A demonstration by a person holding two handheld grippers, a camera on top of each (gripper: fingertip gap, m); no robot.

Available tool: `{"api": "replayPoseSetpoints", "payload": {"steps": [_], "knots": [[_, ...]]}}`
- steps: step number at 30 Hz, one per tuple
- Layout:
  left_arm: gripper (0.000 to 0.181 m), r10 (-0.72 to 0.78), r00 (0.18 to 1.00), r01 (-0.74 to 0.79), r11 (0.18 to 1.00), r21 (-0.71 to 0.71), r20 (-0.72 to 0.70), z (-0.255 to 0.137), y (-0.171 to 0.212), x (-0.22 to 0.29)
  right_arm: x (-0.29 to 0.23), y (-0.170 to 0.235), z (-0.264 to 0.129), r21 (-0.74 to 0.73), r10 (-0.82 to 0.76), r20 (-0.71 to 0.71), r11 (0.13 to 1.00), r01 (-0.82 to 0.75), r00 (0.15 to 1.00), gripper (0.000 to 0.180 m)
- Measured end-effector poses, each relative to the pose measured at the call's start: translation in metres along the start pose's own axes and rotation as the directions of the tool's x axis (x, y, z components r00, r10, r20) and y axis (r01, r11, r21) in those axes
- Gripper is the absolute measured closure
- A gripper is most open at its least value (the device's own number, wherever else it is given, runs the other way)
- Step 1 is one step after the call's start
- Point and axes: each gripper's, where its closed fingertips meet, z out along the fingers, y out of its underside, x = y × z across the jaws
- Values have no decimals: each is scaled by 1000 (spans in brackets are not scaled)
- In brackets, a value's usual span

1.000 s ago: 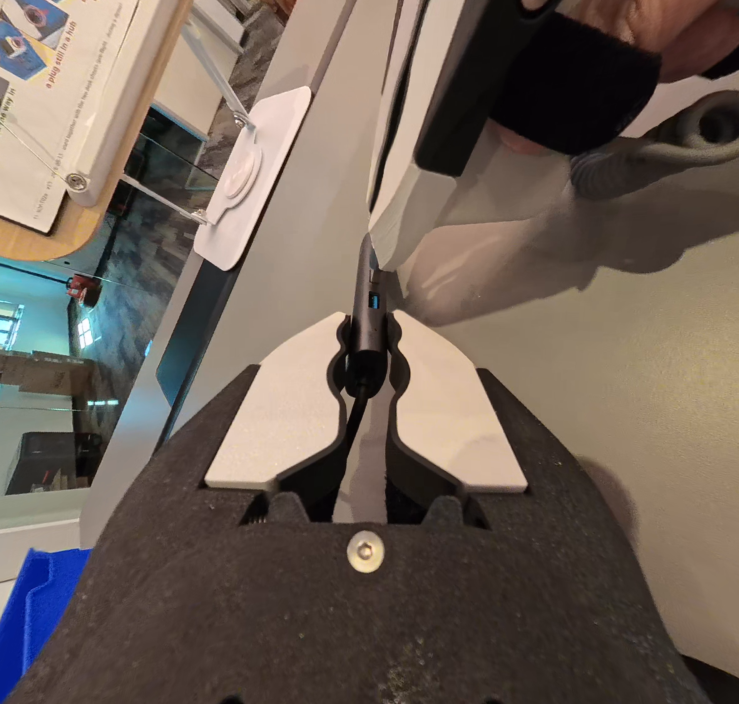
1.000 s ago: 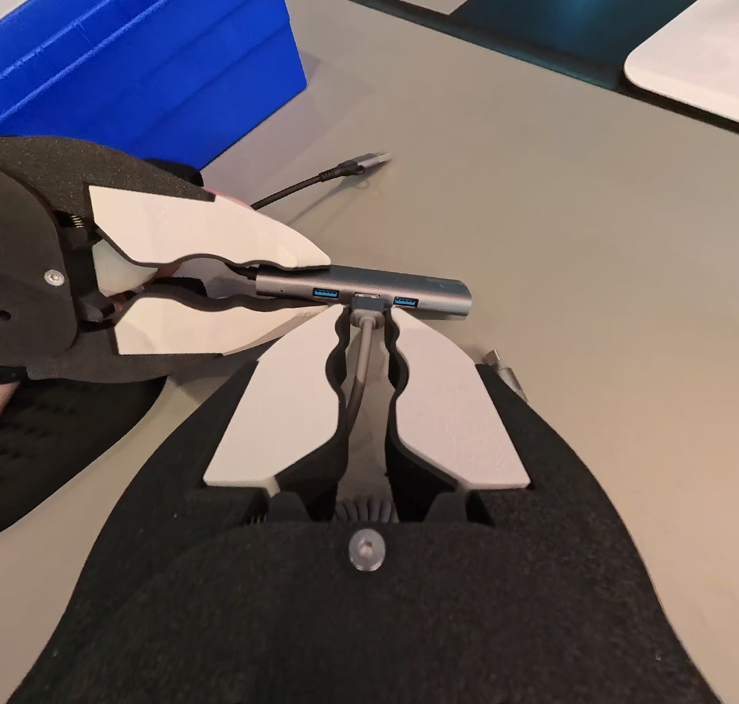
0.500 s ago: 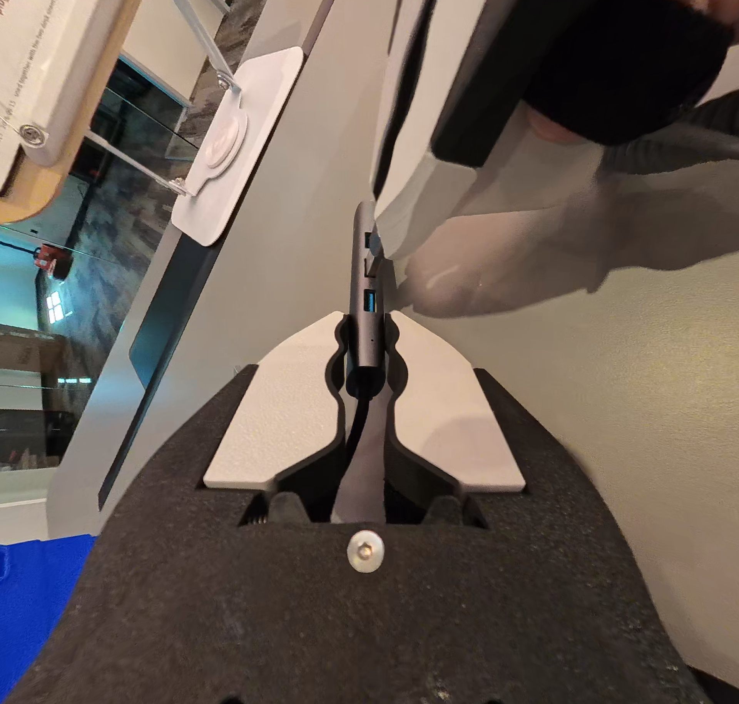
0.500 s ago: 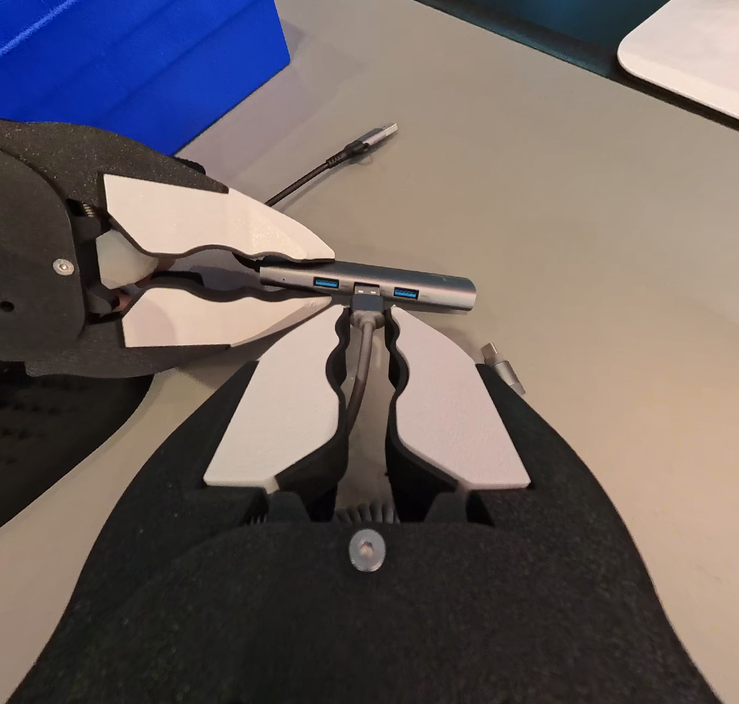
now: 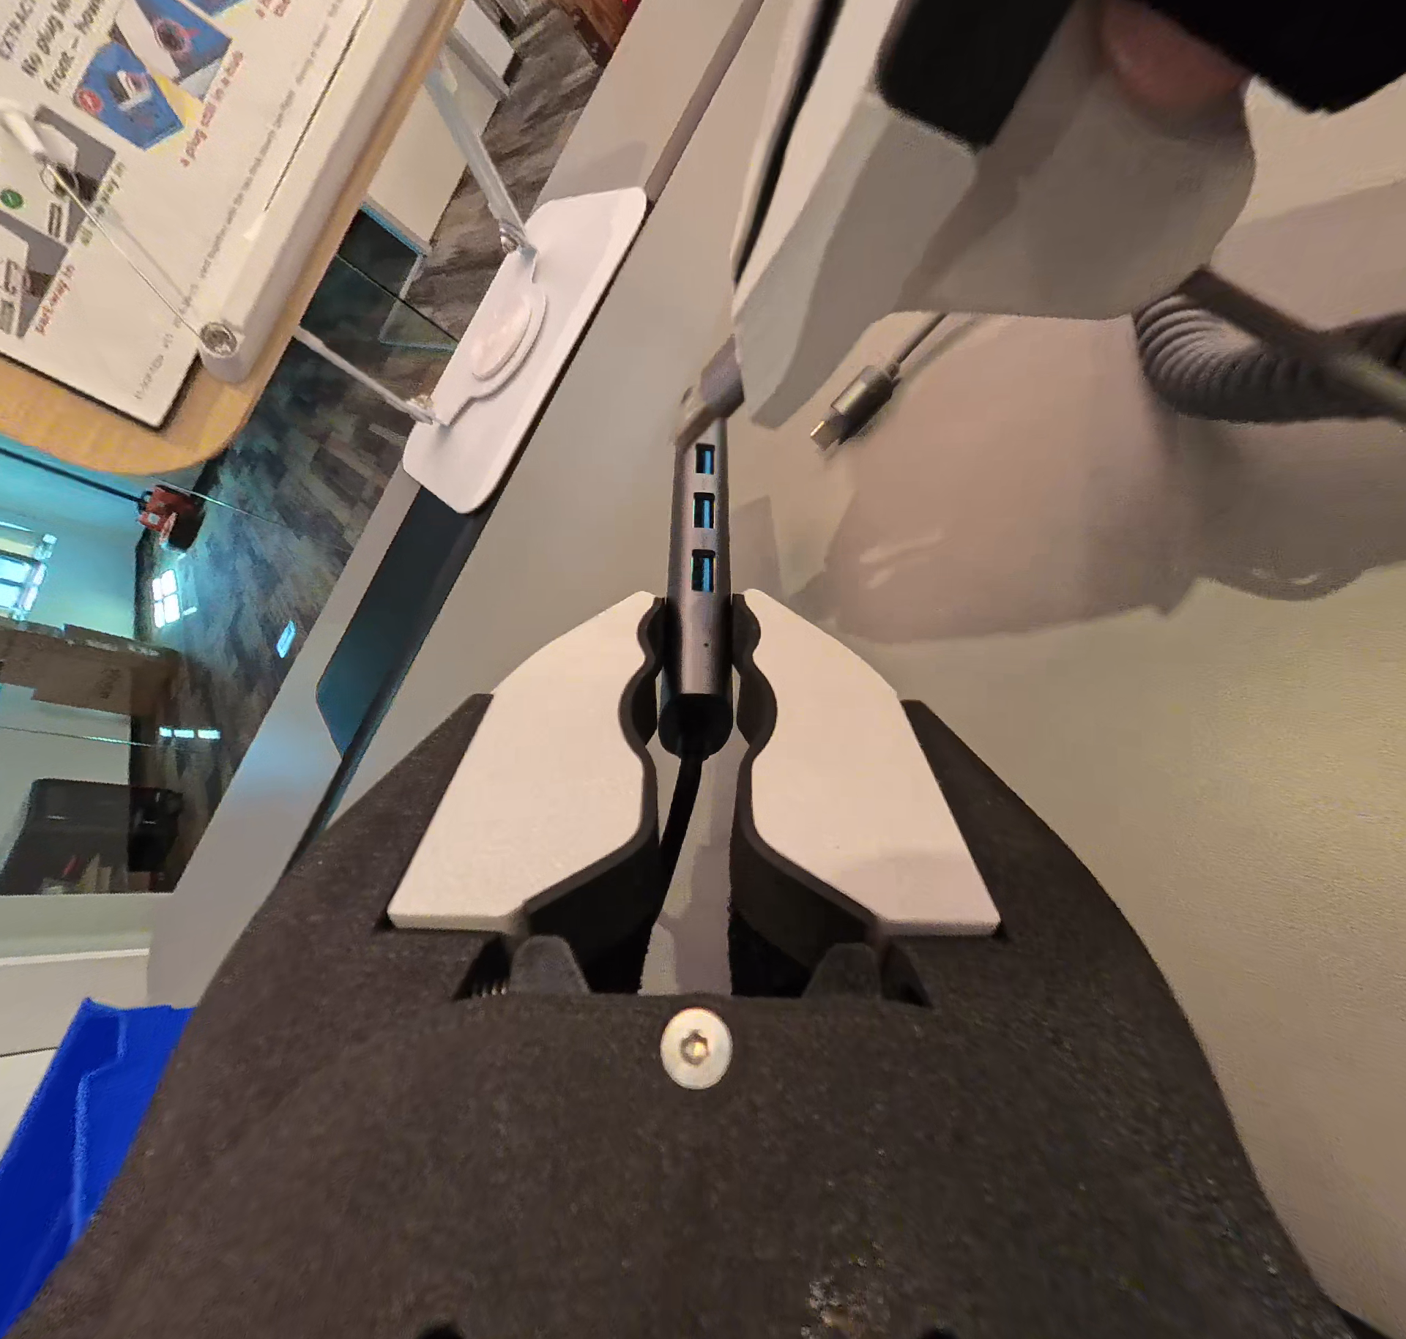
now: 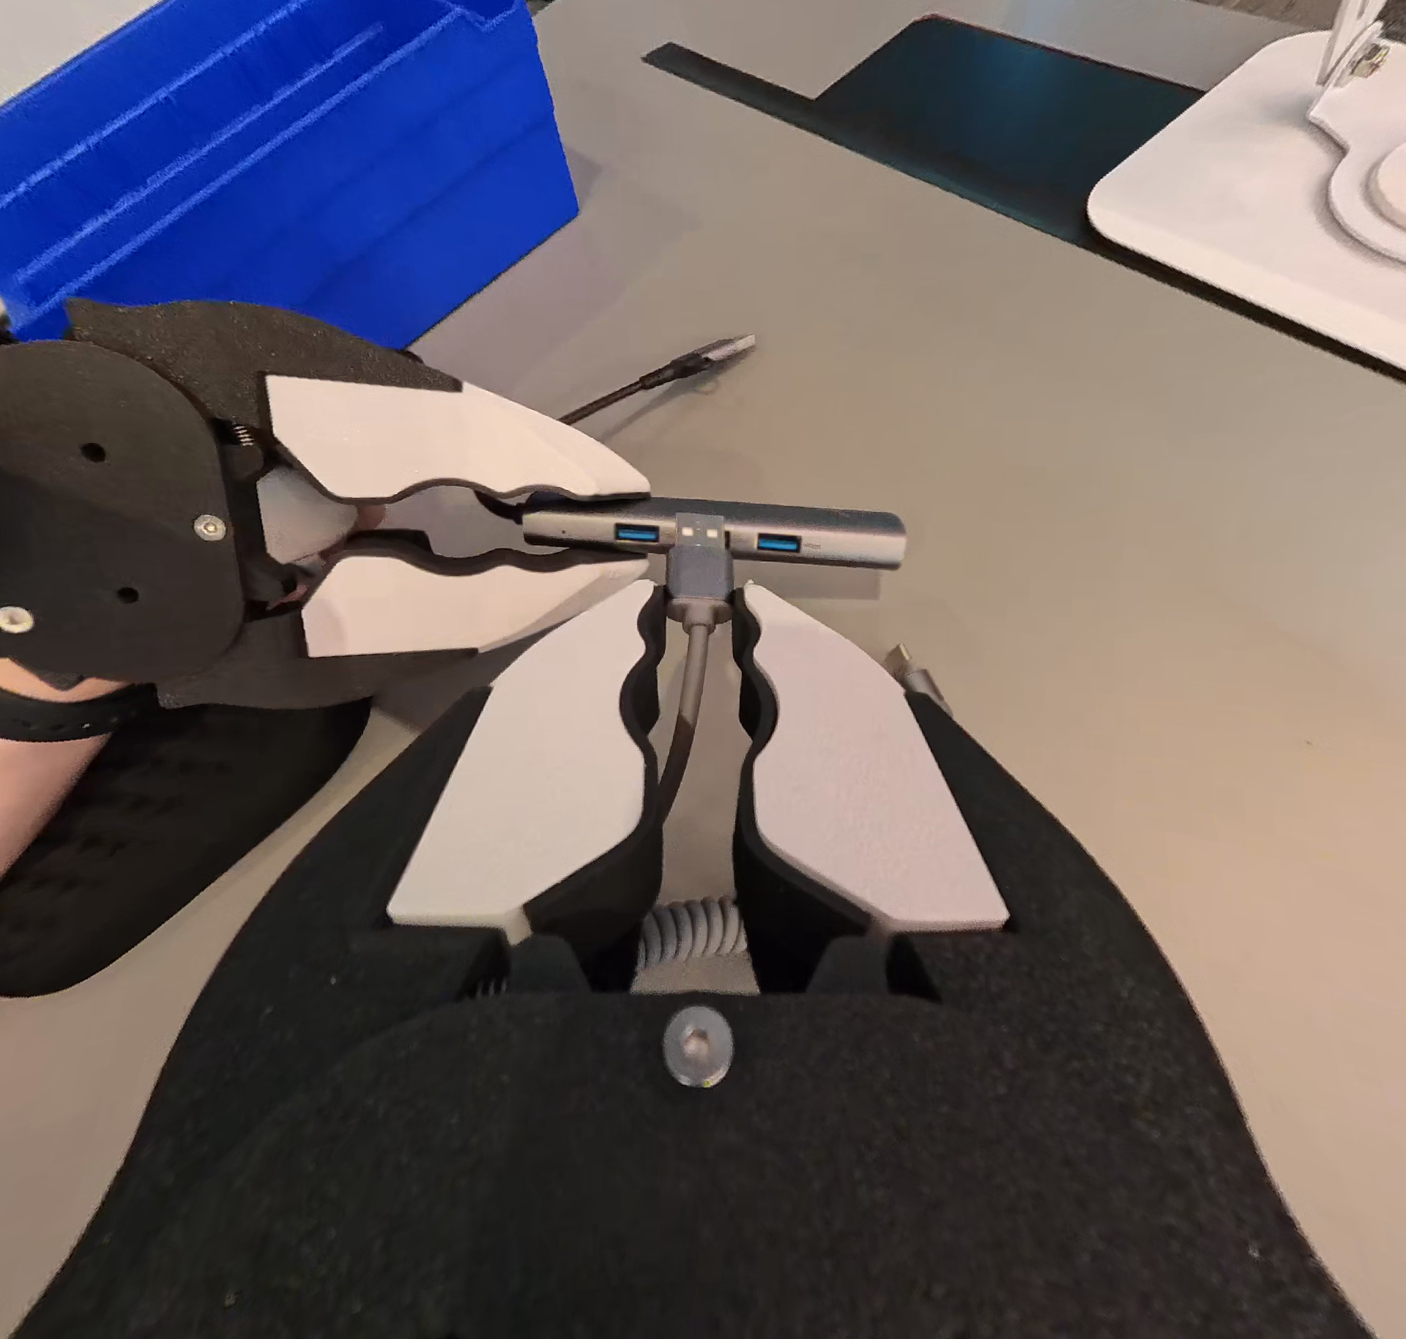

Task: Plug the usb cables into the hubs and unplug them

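Fingers [image 6: 487, 603] of our left gripper [image 6: 643, 527] pinch the cabled end of the grey usb hub [image 6: 822, 530], holding it level above the grey table [image 6: 1065, 542]; our right gripper [image 6: 700, 589] is clamped on the grey usb plug [image 6: 696, 553], whose metal tip sits bared just in front of the hub's middle port, between two blue ports. On the table we see a black cable's loose plug [image 6: 719, 348] beyond the hub, another connector [image 6: 917, 675] beside our right finger, a blue bin [image 6: 304, 146] at far left and a white stand base [image 6: 1217, 222] at far right.
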Motion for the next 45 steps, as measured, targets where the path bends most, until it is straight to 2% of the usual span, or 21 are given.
{"api": "replayPoseSetpoints", "payload": {"steps": [5, 8, 20, 34, 40, 45], "knots": [[165, 28, 999, -28, 1000, -9, -23, 0, -3, 6, 2, 8, 2, -54, -12, -13, 998, 11, 1000, 164], [165, 53, 998, -53, 998, -15, -22, 1, 0, 6, -5, 13, 2, -84, 11, 43, 996, -8, 999, 164], [165, 197, 981, -196, 980, -23, -2, 0, 1, 10, 0, 33, 14, -179, 37, 35, 983, -30, 999, 164], [164, 306, 950, -308, 951, -22, -56, 2, 2, 27, 0, 47, 10, -277, 53, 29, 960, -43, 998, 164], [165, 315, 947, -317, 948, -15, -68, 1, 1, 30, 0, 45, 9, -264, 82, 47, 962, -67, 996, 164], [164, 302, 950, -303, 953, 7, -75, 0, -2, 31, -2, 55, 8, -323, 95, 69, 944, -68, 993, 164]]}}
